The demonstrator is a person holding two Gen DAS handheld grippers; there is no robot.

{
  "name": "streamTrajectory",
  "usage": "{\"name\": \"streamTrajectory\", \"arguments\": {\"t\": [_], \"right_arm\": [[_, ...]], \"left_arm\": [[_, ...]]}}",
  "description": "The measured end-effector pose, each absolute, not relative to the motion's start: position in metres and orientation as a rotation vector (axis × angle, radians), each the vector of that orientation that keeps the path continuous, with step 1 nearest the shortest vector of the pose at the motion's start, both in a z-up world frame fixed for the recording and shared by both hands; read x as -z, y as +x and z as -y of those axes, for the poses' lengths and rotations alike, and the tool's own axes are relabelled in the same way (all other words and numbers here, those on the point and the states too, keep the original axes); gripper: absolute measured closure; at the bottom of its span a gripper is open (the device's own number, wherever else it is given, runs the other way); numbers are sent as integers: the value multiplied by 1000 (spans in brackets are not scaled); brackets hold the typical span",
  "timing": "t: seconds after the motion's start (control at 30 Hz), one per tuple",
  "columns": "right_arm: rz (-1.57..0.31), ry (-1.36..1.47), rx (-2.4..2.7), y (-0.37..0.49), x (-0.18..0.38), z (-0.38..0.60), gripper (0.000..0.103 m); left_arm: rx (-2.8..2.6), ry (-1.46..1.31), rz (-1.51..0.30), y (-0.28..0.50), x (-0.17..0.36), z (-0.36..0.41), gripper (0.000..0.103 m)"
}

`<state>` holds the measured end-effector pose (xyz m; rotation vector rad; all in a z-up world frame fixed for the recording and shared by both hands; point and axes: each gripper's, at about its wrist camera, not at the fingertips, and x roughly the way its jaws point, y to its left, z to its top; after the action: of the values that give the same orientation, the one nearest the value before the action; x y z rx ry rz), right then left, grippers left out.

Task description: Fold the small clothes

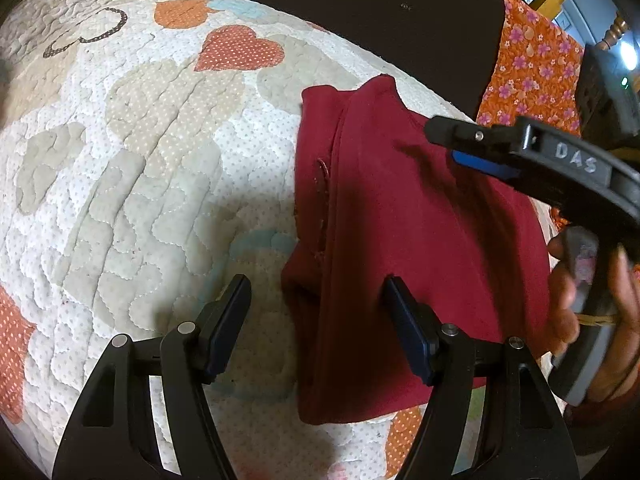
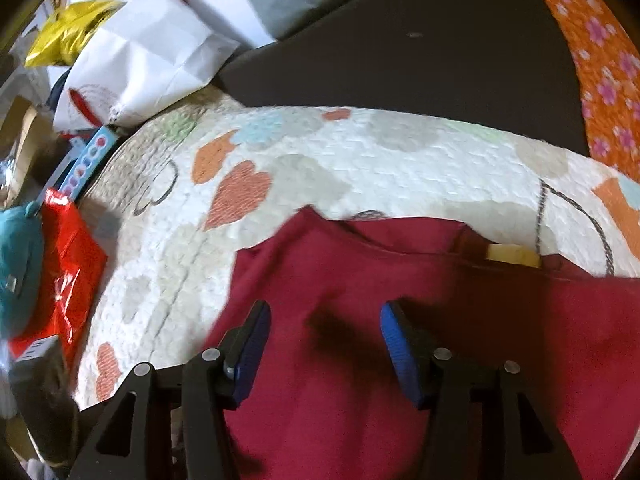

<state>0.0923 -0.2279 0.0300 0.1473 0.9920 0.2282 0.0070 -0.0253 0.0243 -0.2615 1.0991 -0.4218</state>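
Note:
A dark red garment (image 1: 400, 240) lies folded on a white quilt with heart patches (image 1: 140, 160). My left gripper (image 1: 316, 292) is open and empty, its fingers straddling the garment's left near edge, just above it. My right gripper shows in the left wrist view (image 1: 452, 140) reaching over the garment's far right part. In the right wrist view the right gripper (image 2: 324, 316) is open and empty, hovering over the red garment (image 2: 400, 280), which fills the lower frame. A pale tag (image 2: 514, 256) shows at the garment's far edge.
A dark panel (image 1: 360, 12) and an orange floral cloth (image 1: 532, 68) lie beyond the quilt. In the right wrist view, white bags (image 2: 152, 52), a yellow bag (image 2: 68, 32), a red packet (image 2: 68, 272) and a teal item (image 2: 18, 268) crowd the quilt's (image 2: 320, 160) left side.

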Motion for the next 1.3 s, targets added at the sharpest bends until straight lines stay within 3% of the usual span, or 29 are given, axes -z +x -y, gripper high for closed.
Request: {"name": "streamTrajectory", "arguments": {"t": [0.47, 0.6, 0.9, 1.3], "right_arm": [[-1017, 205, -237, 77, -32, 232, 39], [-1004, 194, -236, 79, -37, 228, 31], [-1053, 149, -240, 104, -22, 198, 31], [-1167, -118, -189, 147, 20, 143, 29]], "left_arm": [[443, -185, -1076, -3, -20, 44, 30], [462, -242, -1085, 0, -17, 35, 29], [484, -287, -1093, 3, -15, 25, 26], [509, -263, -1066, 0, -12, 21, 24]]}}
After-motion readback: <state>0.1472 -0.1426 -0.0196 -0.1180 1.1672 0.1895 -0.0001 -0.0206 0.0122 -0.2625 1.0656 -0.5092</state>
